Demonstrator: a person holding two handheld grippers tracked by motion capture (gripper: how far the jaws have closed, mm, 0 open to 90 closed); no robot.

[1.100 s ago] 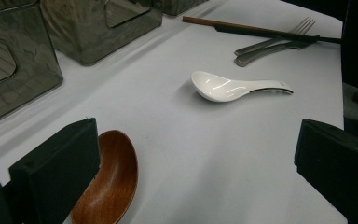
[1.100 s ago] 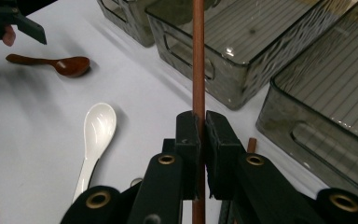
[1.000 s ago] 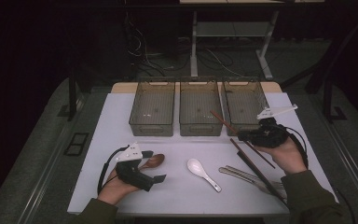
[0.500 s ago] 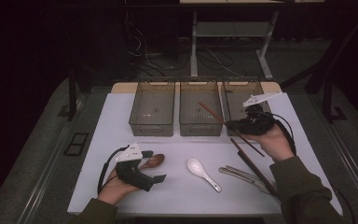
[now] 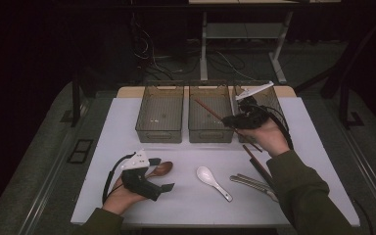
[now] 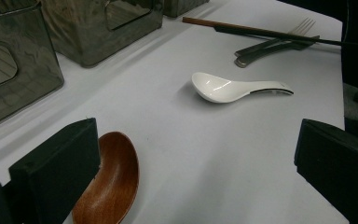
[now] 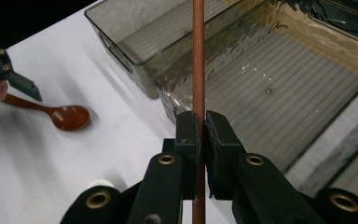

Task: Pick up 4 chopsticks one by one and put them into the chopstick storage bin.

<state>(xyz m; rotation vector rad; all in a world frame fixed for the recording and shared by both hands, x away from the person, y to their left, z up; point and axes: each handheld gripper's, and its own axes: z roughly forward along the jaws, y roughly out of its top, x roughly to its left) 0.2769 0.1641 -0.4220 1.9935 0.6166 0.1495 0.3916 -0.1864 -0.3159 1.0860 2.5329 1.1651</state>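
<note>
Chopstick (image 7: pixel 198 56) now over middle bin (image 5: pixel 210 128), right tongs (image 7: pixel 201 122) clamped on it, left tongs (image 6: pixel 191 177) apart.

Reddish-brown chopstick (image 7: pixel 198 56), white spoon (image 6: pixel 233 87)

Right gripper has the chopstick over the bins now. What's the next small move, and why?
Probably lower the right gripper toward the middle bin and only then open. It is shut on the chopstick, whose far end hangs over that bin in the high view, above its floor; releasing from up here could let the chopstick bounce out.
</note>
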